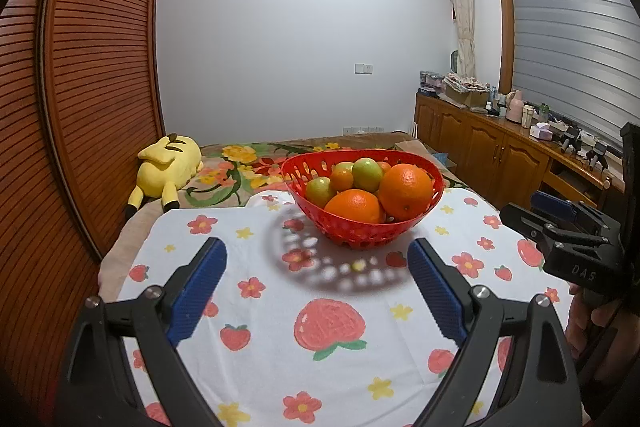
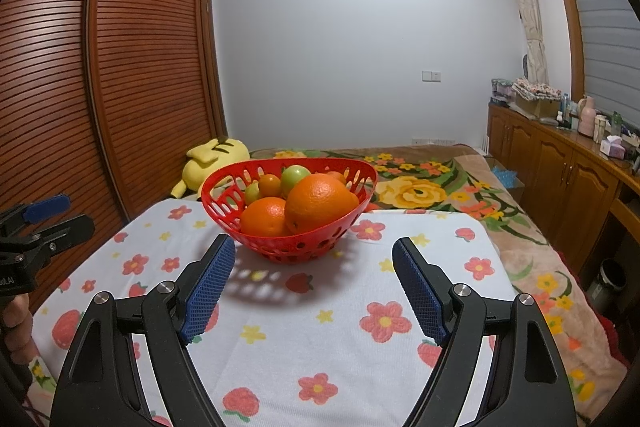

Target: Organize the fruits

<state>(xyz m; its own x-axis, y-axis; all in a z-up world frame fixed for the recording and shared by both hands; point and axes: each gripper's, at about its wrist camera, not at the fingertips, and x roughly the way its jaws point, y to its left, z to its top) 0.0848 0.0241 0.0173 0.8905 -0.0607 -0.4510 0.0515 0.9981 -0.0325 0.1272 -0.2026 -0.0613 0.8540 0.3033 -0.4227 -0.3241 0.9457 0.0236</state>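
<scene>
A red perforated basket (image 1: 360,231) (image 2: 298,249) stands on a white cloth printed with flowers and strawberries (image 1: 280,307) (image 2: 320,307). It holds two large oranges (image 1: 405,191) (image 2: 318,202), a small orange fruit (image 1: 342,179) and green fruits (image 1: 367,174) (image 2: 295,175). My left gripper (image 1: 318,259) is open and empty, a short way in front of the basket. My right gripper (image 2: 314,257) is open and empty, its fingertips close to the basket's front. Each gripper also shows at the edge of the other's view: right (image 1: 560,223), left (image 2: 44,223).
A yellow plush toy (image 1: 168,167) (image 2: 212,163) lies behind the cloth on a floral bedspread (image 2: 420,187). A slatted wooden wardrobe (image 1: 80,87) stands at the left. A wooden sideboard (image 1: 500,147) with clutter runs along the right under the window.
</scene>
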